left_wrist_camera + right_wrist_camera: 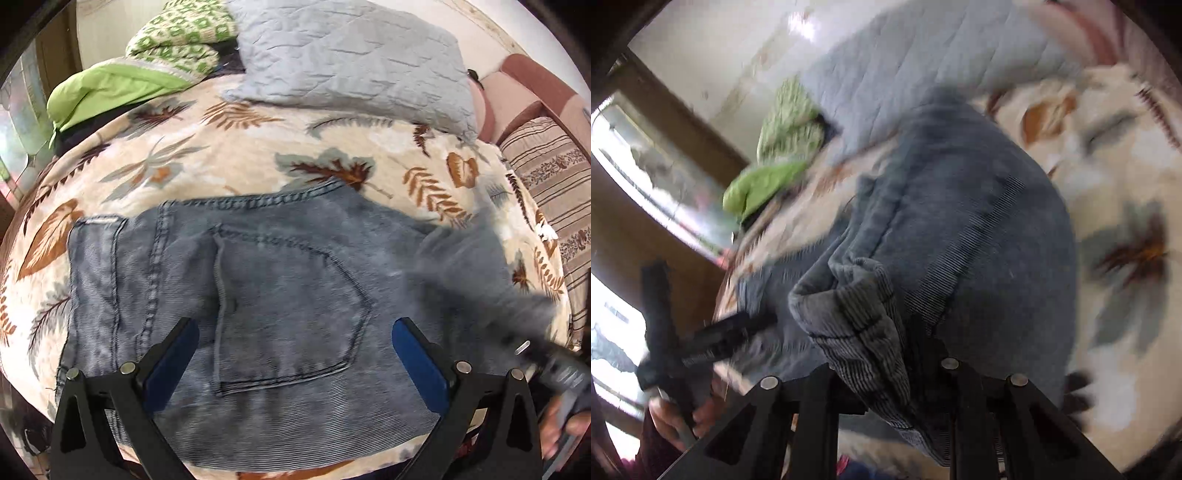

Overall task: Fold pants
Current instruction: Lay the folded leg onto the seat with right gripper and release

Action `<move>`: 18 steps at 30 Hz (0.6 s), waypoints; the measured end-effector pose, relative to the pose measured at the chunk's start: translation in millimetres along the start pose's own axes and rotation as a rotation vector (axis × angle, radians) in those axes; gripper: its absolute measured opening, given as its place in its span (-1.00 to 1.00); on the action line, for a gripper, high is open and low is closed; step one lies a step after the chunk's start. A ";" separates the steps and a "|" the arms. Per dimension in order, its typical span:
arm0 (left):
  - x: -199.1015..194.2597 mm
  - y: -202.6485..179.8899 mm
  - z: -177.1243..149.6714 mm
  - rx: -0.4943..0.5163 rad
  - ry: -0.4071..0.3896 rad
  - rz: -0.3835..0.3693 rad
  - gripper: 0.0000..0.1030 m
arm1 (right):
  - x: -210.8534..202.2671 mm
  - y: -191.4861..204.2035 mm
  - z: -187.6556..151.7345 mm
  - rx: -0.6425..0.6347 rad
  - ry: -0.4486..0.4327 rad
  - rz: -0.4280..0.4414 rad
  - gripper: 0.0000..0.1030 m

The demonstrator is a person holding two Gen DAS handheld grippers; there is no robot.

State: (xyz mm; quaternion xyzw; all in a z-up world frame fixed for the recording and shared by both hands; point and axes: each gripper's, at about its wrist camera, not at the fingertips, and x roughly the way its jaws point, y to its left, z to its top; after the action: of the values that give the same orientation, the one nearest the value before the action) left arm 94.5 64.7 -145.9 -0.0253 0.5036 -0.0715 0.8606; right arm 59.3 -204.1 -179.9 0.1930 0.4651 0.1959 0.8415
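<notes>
- Pants (280,295): faded blue-grey corduroy, spread seat-up on a cream bedspread (236,147) printed with brown and grey leaves; back pocket (291,314) facing up.
- Left gripper (295,334): black, blue-padded fingers (417,354) spread wide above the pocket, gripping nothing.
- Right gripper (886,354): fingers drawn close, pinching a bunched fold of the pants, lifted off the bedspread; view blurred.
- Grey quilted pillow (351,55) and green patterned blanket (177,40) lie at the far side.

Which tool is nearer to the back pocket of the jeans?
Left. The left tool hangs open directly over the back pocket, a finger either side. The right tool is off by the leg end, clamped on a bunched fold of the jeans.
</notes>
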 end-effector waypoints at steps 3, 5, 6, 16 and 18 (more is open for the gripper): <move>6.2 7.1 -6.0 -0.010 0.034 0.002 1.00 | 41.3 4.8 -16.4 -0.007 0.134 -0.083 -0.50; 8.0 7.2 -10.6 -0.010 0.043 -0.003 1.00 | 38.4 8.0 -20.0 -0.049 0.102 -0.071 -0.33; 8.7 6.3 -11.3 -0.007 0.047 -0.005 1.00 | 35.8 7.6 -19.6 -0.051 0.109 -0.041 -0.26; 8.7 -42.1 -3.3 0.093 0.038 -0.043 1.00 | -20.3 -44.6 -39.7 0.107 0.016 0.272 0.31; 10.1 -55.6 -1.5 0.123 0.038 -0.042 1.00 | -26.3 -61.7 -39.0 0.183 -0.034 0.272 0.31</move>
State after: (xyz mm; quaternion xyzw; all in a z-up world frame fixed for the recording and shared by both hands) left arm 92.7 8.3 -148.9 0.0188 0.5137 -0.1207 0.8492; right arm 22.1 -264.3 -211.7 0.3335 0.4363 0.2616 0.7937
